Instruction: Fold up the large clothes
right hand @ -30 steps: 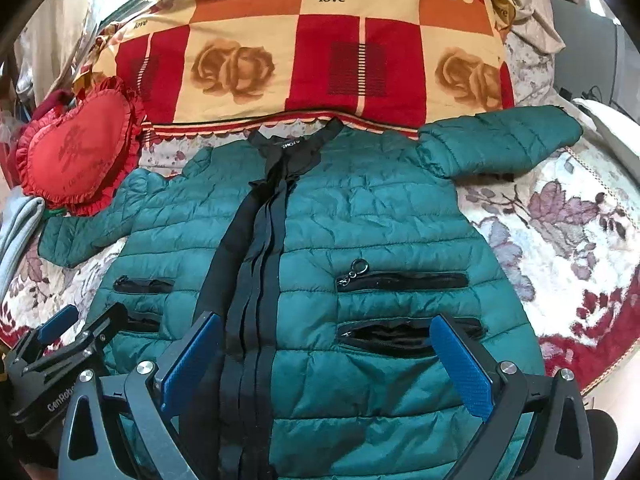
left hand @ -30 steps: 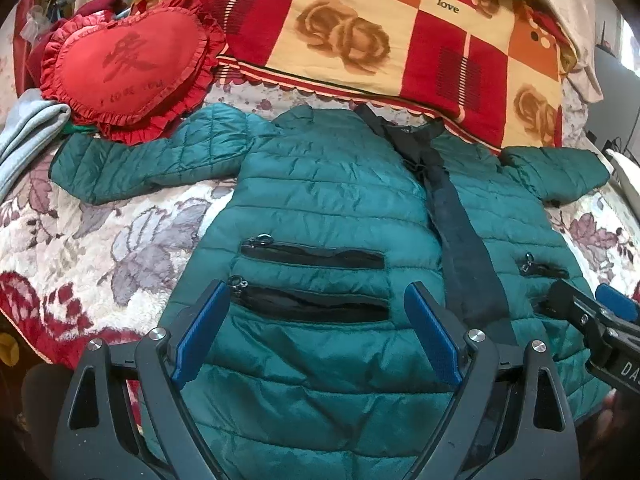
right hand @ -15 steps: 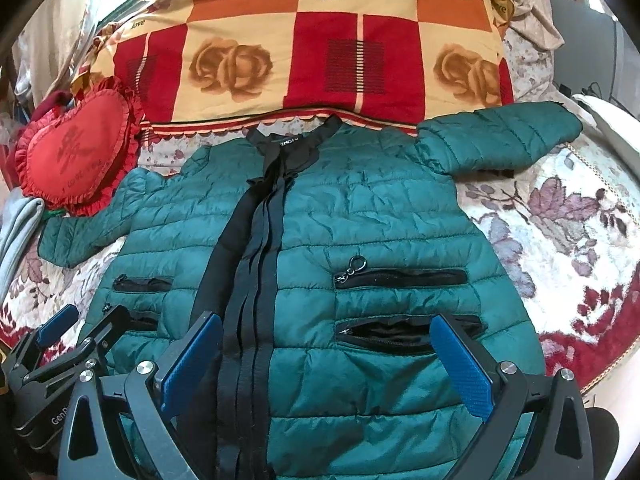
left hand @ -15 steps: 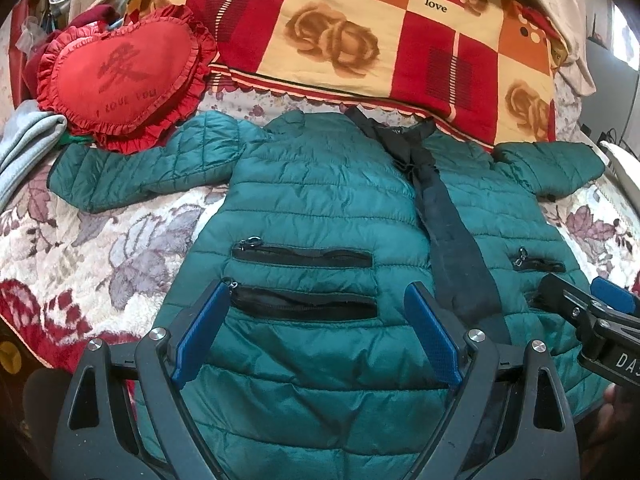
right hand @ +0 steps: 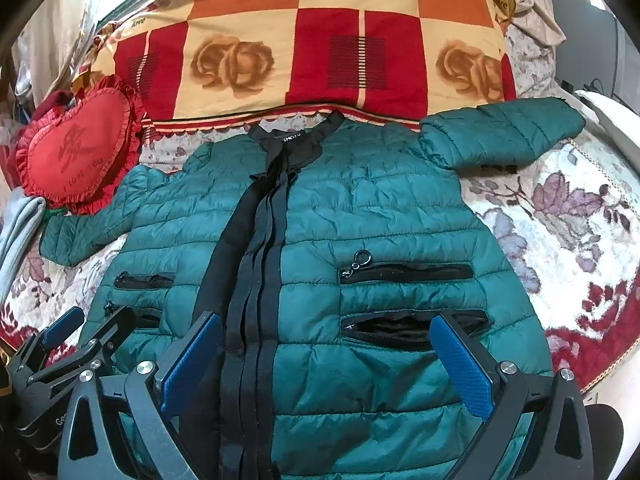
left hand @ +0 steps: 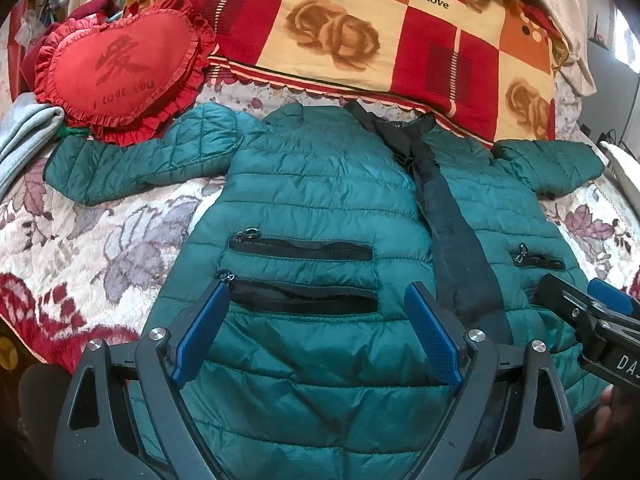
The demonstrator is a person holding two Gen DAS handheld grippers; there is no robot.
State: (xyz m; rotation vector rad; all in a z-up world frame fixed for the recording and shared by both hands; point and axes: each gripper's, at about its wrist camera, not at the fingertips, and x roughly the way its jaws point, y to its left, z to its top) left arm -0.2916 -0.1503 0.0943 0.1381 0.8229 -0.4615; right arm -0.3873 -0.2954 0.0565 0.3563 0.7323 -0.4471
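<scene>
A green quilted puffer jacket point(left hand: 316, 192) point(right hand: 384, 208) lies flat, front up, on the bed with both sleeves spread out. A black zipper strip point(left hand: 452, 240) point(right hand: 256, 248) runs down its middle. My left gripper point(left hand: 316, 332) is open and empty above the jacket's left lower half, over its black pocket zippers point(left hand: 300, 248). My right gripper point(right hand: 324, 360) is open and empty above the right lower half, by the lower pocket point(right hand: 400, 326). Each gripper also shows at the edge of the other's view: the right one point(left hand: 592, 320), the left one point(right hand: 68, 344).
A red heart-shaped cushion point(left hand: 120, 68) point(right hand: 76, 152) lies by the left sleeve. A red and yellow rose quilt point(left hand: 380, 36) point(right hand: 320, 48) lies folded behind the collar. The floral bedspread point(left hand: 100, 240) point(right hand: 560, 216) shows on both sides. Grey cloth point(left hand: 24, 136) lies far left.
Both grippers have pulled back slightly from the jacket, so more of it shows. Both stay open. The jacket has not moved.
</scene>
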